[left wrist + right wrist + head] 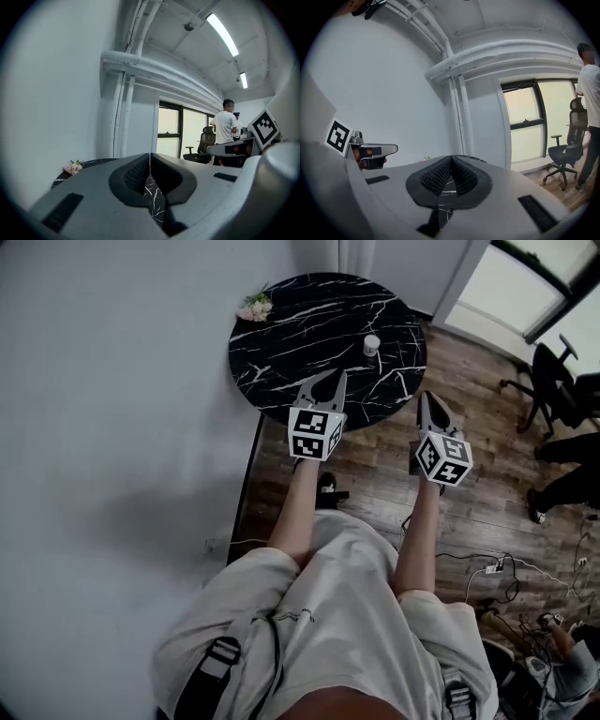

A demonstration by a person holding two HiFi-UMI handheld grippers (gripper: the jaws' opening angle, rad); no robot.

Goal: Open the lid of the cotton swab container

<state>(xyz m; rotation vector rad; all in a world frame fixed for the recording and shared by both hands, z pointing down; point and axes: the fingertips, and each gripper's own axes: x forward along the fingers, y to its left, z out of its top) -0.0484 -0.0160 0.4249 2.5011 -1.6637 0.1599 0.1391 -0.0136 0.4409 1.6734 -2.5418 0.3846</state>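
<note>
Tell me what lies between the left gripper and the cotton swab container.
Only bare tabletop separates the left gripper from the cotton swab container, as the head view shows.

On table (pixel 309 324): container (pixel 371 344) right; flowers (pixel 254 307) left

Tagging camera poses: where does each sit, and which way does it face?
Head view: on the head, steeply down at table, container, floor; shows forearms, shorts, left gripper, right gripper.
Left gripper view: on left gripper, about level along its shut jaws toward wall and window; right gripper's cube at right.
Right gripper view: on right gripper, same heading, jaws shut; left gripper's cube at left.
Shared: both gripper views see the window; head and left gripper views see the flowers.
</note>
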